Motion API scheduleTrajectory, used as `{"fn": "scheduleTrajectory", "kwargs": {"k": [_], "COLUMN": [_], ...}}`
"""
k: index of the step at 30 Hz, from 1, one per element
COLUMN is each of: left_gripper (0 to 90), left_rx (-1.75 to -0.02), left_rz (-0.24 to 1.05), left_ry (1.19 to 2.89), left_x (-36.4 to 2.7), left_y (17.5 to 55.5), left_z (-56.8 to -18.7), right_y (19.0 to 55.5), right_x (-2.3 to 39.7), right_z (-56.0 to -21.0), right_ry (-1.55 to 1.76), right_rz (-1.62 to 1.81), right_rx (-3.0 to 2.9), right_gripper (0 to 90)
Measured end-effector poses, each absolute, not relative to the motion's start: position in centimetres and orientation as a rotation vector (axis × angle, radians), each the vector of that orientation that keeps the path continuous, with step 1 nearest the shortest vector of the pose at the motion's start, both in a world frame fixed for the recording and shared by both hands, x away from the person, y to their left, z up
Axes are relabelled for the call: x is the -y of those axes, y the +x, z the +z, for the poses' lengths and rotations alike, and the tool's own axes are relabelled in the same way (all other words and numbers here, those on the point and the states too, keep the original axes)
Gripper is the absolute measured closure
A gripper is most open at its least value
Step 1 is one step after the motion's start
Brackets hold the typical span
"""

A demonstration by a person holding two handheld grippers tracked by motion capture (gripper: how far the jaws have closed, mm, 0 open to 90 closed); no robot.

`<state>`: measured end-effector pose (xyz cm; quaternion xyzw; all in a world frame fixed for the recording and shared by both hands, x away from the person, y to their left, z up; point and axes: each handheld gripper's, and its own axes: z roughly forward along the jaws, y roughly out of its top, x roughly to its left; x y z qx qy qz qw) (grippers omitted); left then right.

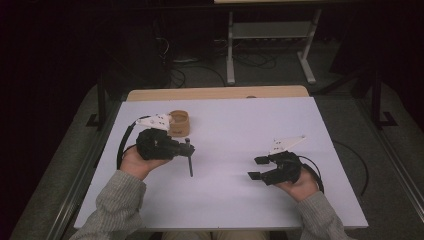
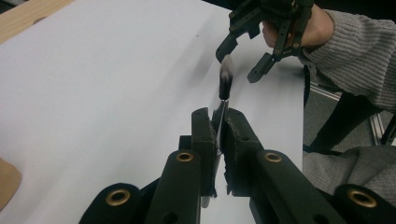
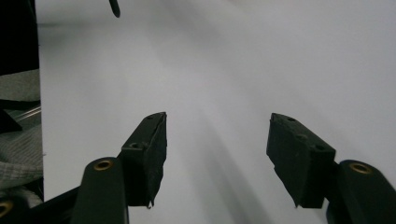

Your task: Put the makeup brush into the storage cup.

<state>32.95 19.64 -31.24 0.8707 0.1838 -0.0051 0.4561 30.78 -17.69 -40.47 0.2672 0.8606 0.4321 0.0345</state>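
Observation:
A thin dark brush (image 1: 190, 162) with a pale-tipped tuft of bristles (image 2: 226, 74) is clamped in my left gripper (image 1: 188, 145), which is shut on its handle at the left of the white table. In the left gripper view the handle stands pinched between the two pads (image 2: 219, 119), with the bristle end pointing away. My right gripper (image 1: 256, 168) hovers low over the right of the table, its jaws wide apart with nothing between them (image 3: 217, 158). It also appears across the table from the left gripper (image 2: 239, 63). The brush's end (image 3: 114, 7) peeks in at the top left of the right gripper view.
A short round tan cup (image 1: 179, 123) stands just behind my left hand. The white table top (image 1: 235, 125) has a wooden strip (image 1: 215, 93) along its far edge. Metal table legs (image 1: 230, 55) and cables lie on the floor beyond.

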Motion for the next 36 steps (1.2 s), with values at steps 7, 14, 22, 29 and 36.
{"fn": "scheduleTrajectory", "kwargs": {"k": [7, 14, 22, 29, 36], "left_gripper": [83.8, 83.8, 83.8, 83.8, 83.8], "left_rx": [-0.476, -0.498, -0.501, -0.530, -0.542], "left_rz": [-0.017, -0.014, 0.019, 0.044, 0.050], "left_ry": [2.148, 2.143, 2.139, 2.140, 2.146], "left_x": [-19.9, -20.3, -20.5, -20.9, -21.0], "left_y": [33.6, 34.3, 35.1, 36.2, 36.9], "left_z": [-31.4, -31.3, -30.3, -29.3, -28.8], "right_y": [30.6, 30.5, 30.3, 30.3, 30.3], "right_x": [18.8, 19.7, 20.2, 20.3, 20.5], "right_z": [-40.8, -41.0, -41.0, -41.0, -40.9], "right_ry": [0.863, 0.891, 0.918, 0.908, 0.906], "right_rz": [1.325, 1.330, 1.326, 1.329, 1.317], "right_rx": [-2.613, -2.583, -2.558, -2.548, -2.539], "right_gripper": [34.7, 32.8, 32.7, 32.1, 31.5]}}
